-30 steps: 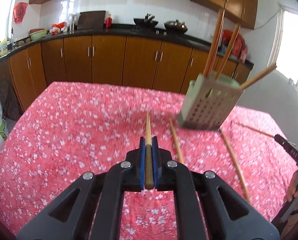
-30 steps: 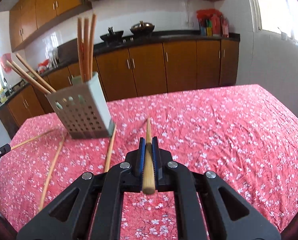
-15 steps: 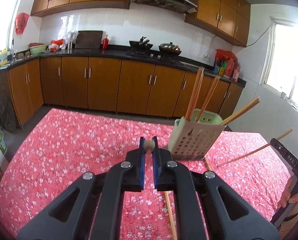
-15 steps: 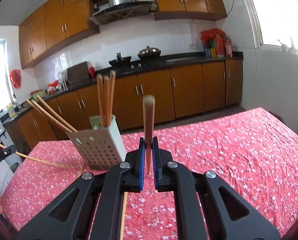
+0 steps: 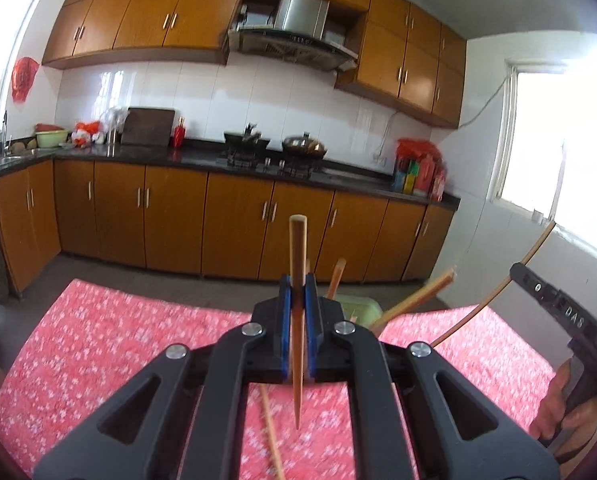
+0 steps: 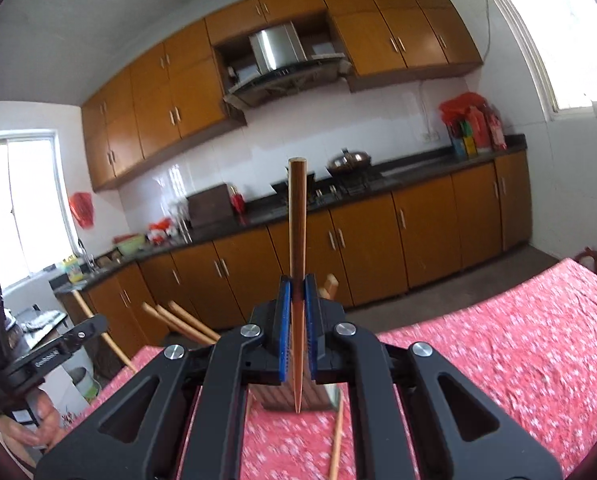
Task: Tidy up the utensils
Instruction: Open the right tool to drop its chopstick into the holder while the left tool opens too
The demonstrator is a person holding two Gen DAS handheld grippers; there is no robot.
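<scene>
The left gripper (image 5: 298, 292) is clamped on a wooden chopstick (image 5: 297, 264), held upright betw. the blue pads (image 5: 284, 320); blunt end up, pointed tip hanging down below the jaws, over the red flowered tablecloth (image 5: 118, 340). The right gripper (image 6: 298, 296) does the same w/ a second chopstick (image 6: 297, 220): pinched betw. its blue pads (image 6: 284, 320), upright, thick end high against the kitchen backdrop, tip pointing down.

The holder (image 5: 358, 306), pale green, sits on the table just beyond the left gripper and is mostly hidden behind the fingers; only part of its rim shows. In the right wrist view the holder (image 6: 286, 398) appears as a perforated wall under the gripper, right behind the chopstick tip. Several chopsticks stand in it, leaning out: one slants up to the right (image 5: 418, 296) in the left view, a bunch leans left (image 6: 182, 322) in the right view.

Loose chopsticks lie on the cloth: one (image 5: 272, 436) below the left gripper, one (image 6: 336, 444) beside the holder's base in the right view.

Each view catches the other device at its edge: the right one w/ a hand on its grip (image 5: 558, 404) at the far right, the left one w/ a hand (image 6: 42, 420) at the far left.

Behind: brown cabinets (image 5: 170, 220), dark counter, stove w/ pans (image 5: 302, 146), range hood (image 5: 298, 36).
</scene>
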